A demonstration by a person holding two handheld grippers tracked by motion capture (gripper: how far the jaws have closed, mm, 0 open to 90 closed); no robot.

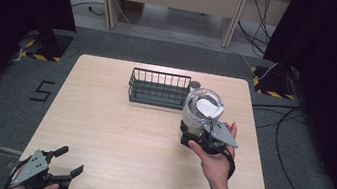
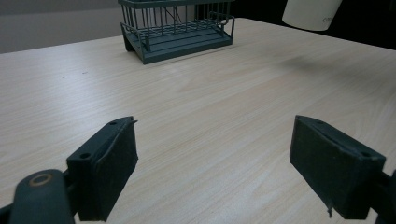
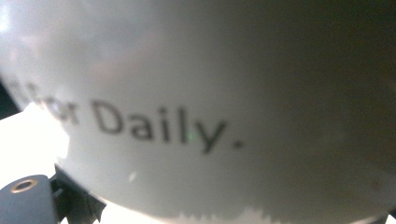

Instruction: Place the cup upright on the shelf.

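A white cup (image 1: 203,109) with grey printed lettering hangs tilted above the right side of the wooden table (image 1: 100,130), with my right gripper (image 1: 196,130) shut on its lower part. In the right gripper view the cup (image 3: 210,93) is pressed close to the camera and the word "Daily." is readable. A dark wire basket (image 1: 159,88) stands at the back middle of the table, just left of the cup. My left gripper (image 1: 72,159) rests at the front left corner, open and holding nothing. Its view looks over bare wood between the gripper's (image 2: 215,140) jaws to the basket (image 2: 177,28) and the cup (image 2: 310,14).
A small dark round object (image 1: 195,84) lies behind the basket's right end. Cables run over the floor to the right of the table. Bare wood stretches between the left gripper and the basket.
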